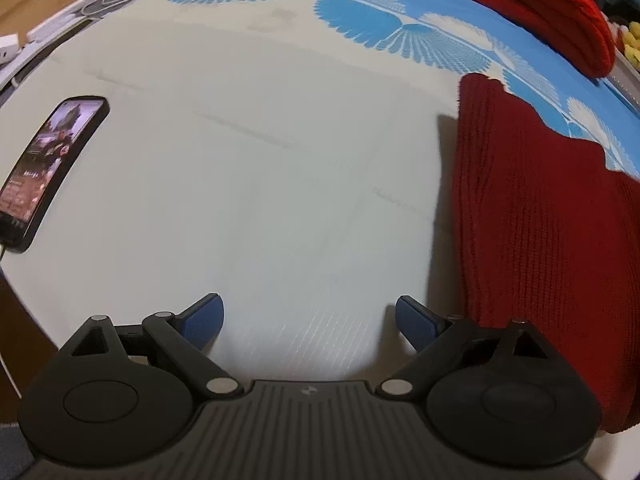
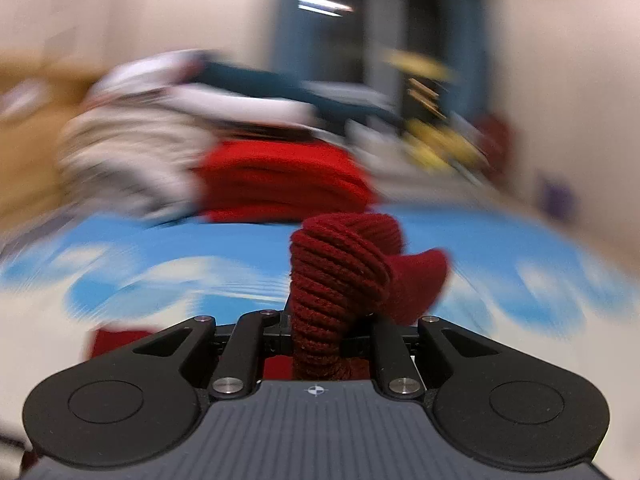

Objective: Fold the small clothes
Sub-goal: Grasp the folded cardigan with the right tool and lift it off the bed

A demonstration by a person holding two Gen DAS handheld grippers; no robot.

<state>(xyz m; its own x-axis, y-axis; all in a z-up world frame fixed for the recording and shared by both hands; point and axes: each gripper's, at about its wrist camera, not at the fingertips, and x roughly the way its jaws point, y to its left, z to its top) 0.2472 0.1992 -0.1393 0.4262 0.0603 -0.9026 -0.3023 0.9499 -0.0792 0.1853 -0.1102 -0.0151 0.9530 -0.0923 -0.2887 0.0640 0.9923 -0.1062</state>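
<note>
My left gripper point(image 1: 310, 320) points steeply down at the bed, its blue pads point(image 1: 204, 320) spread wide with only bare white sheet point(image 1: 260, 180) between them. Just to its right in that view lies the dark red knit garment point(image 1: 540, 240), spread on the sheet, running from beside my right finger up toward the blue fan print; its lower and right parts are cut off by the frame. My right wrist view shows what the left one cannot: my right gripper point(image 2: 320, 332) is clamped on a bunched fold of that same dark red knit point(image 2: 340, 280), which rises in a ribbed twist above the jaws and hides the pads themselves. Further out in the left view, a phone point(image 1: 52, 168) with a lit screen lies at the sheet's left edge, a cable trailing off it. Beyond, near the far corner, a brighter red knit piece point(image 1: 552, 16) sits on the blue part of the cover. The right view shows it too point(image 2: 280, 180), with a heap of white and teal clothes point(image 2: 180, 120) behind, but all is smeared by motion blur and I cannot make out single items.
</note>
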